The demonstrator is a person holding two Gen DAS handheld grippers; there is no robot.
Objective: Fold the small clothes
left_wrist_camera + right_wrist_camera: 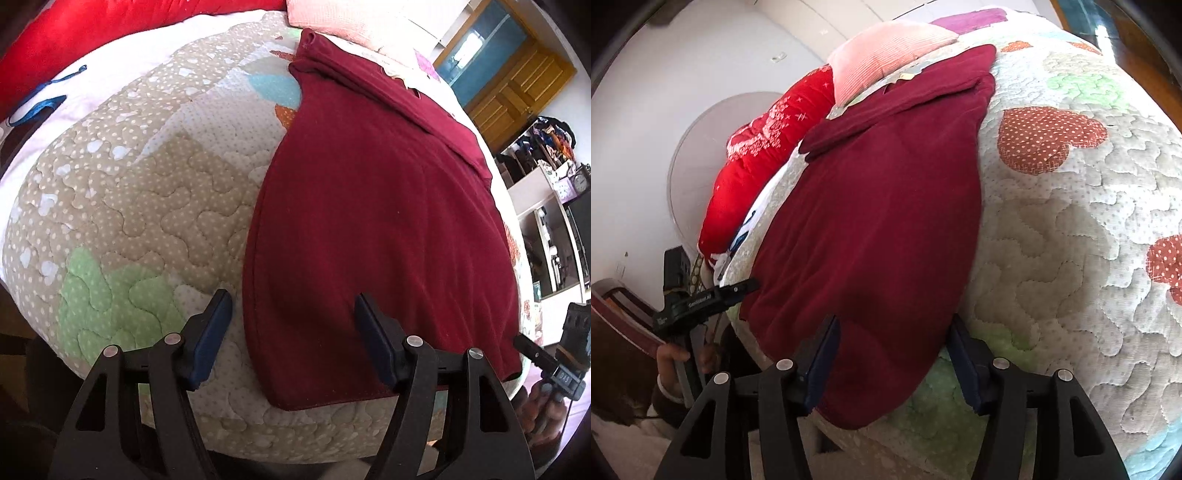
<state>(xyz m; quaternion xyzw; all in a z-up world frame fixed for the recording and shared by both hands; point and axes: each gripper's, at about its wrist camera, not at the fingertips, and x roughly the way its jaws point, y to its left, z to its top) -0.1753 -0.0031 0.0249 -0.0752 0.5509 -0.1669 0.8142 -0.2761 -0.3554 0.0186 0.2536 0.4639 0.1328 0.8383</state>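
**Maroon top flat on the bed, both tools let go**

While the maroon garment (369, 206) lay spread on the quilted bed (140, 206), the left tool (291, 317) straddled its near corner, released. The right tool (892, 343) also sat spread over the hem, not pinching.

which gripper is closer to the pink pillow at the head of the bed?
Hard to call. Both the left gripper and right gripper sit open at the near hem of the maroon garment, left corner and right corner. The pink pillow lies beyond the garment's far end.
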